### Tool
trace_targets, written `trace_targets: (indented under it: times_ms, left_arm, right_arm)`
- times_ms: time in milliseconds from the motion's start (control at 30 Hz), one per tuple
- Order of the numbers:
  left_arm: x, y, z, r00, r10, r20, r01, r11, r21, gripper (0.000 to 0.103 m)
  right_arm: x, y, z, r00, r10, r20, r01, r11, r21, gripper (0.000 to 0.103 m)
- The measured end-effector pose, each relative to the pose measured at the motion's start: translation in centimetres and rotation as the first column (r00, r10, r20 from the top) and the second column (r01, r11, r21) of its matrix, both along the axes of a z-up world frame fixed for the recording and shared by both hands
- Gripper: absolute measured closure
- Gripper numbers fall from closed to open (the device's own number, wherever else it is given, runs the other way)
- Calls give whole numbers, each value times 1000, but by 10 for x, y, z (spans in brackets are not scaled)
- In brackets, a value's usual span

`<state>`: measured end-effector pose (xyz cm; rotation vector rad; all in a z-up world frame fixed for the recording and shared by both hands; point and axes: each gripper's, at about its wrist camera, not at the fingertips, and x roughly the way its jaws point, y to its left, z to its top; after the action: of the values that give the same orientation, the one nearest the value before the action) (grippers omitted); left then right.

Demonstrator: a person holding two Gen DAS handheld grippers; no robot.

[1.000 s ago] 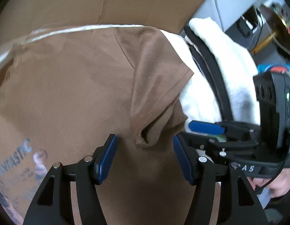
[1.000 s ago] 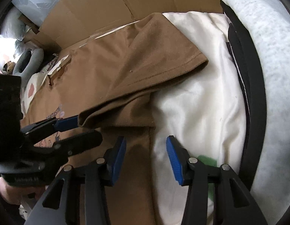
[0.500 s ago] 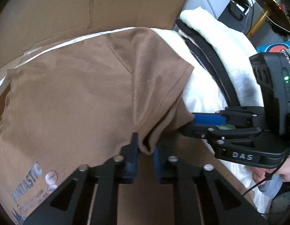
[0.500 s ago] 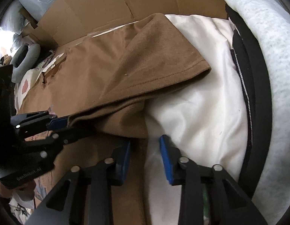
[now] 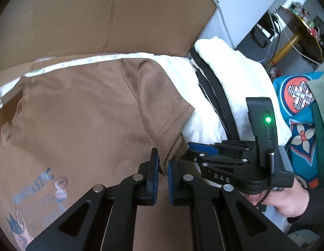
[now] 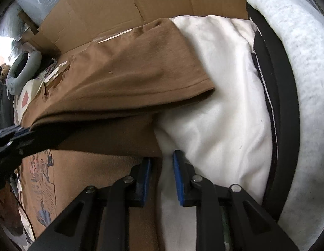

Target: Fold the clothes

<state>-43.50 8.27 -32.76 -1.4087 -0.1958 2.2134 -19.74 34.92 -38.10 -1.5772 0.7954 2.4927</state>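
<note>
Cardboard stands behind and lies under everything, and the brown T-shirt is spread flat on it. It fills the left and middle of the left wrist view. At the lower left of that view I can see blue letters and a little picture printed on the shirt.

Going right, my left tool is squeezed tight on the hem of the short sleeve, and the cloth bunches up between the pads. Next comes a white cloth that the sleeve lies over. A black strap runs along it at the right.

In the right wrist view the sleeve hangs like a flap across the middle. My right tool is at the bottom middle, right where the brown side of the shirt meets the white cloth. Its jaws have just been closing. That edge shows in the small gap between them, but I cannot tell if the pads are pinching it yet.

I think the shirt is light, soft and floppy. It will sag and wrinkle if I hold it at only one spot. It will not break, and it is not slippery, but a thin pinch could slide off. The thick sewn hems look like the best places to hold, such as the sleeve end and the side edge. I must grab only the brown cloth and not the white one under it.
</note>
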Motion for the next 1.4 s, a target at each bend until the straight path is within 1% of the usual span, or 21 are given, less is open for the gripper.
trace_targets:
  times_ms: [267, 400, 500, 633, 733, 833, 933, 1033, 1133, 1233, 1267, 1333, 1400]
  left_arm:
    - [7, -4, -20, 997, 43, 69, -42, 999, -19, 97]
    - [11, -10, -37, 988, 60, 145, -58, 998, -15, 97]
    - [14, -14, -46, 979, 53, 198, -53, 999, -5, 96]
    - [16, -17, -44, 978, 37, 207, -32, 999, -29, 96]
    - [17, -23, -42, 975, 49, 217, -33, 997, -75, 96]
    - [18, -33, -42, 969, 63, 238, -40, 994, -98, 96]
    - [16, -39, -33, 972, 50, 232, -26, 994, -104, 96]
    - [5, -33, -22, 979, 5, 204, 17, 994, -106, 96]
    - [-10, -22, -13, 982, -26, 185, 44, 994, -95, 96]
    - [-23, -7, -9, 984, -62, 168, 77, 994, -83, 96]
    - [-27, -1, -8, 984, -73, 160, 87, 993, -83, 96]
    - [-35, 9, -8, 985, -81, 152, 93, 993, -75, 96]
    - [-42, 18, -9, 986, -82, 148, 92, 994, -65, 96]
  right_arm:
    - [0, 2, -1, 1000, -9, 5, 10, 1000, -18, 86]
    - [3, 4, -1, 1000, -7, 5, 7, 1000, -17, 86]
    - [3, 5, -1, 1000, -9, 7, 10, 1000, -19, 86]
    - [2, 5, -1, 1000, -11, 10, 11, 1000, -27, 85]
    - [3, 7, -1, 1000, -16, 13, 16, 999, -45, 85]
    - [5, 9, 1, 1000, -14, 21, 15, 998, -64, 85]
    - [11, 11, 2, 1000, -19, 23, 21, 996, -87, 84]
    - [20, 10, 5, 1000, -27, 13, 28, 995, -96, 84]
    - [26, 5, 8, 1000, -6, 3, 6, 995, -102, 84]
    - [29, 5, 14, 1000, -11, -15, 9, 991, -132, 84]
    - [30, 5, 17, 1000, -12, -26, 9, 992, -127, 83]
    - [31, 6, 23, 999, -13, -40, 8, 993, -118, 83]
    - [34, 8, 24, 999, -23, -44, 17, 991, -130, 83]
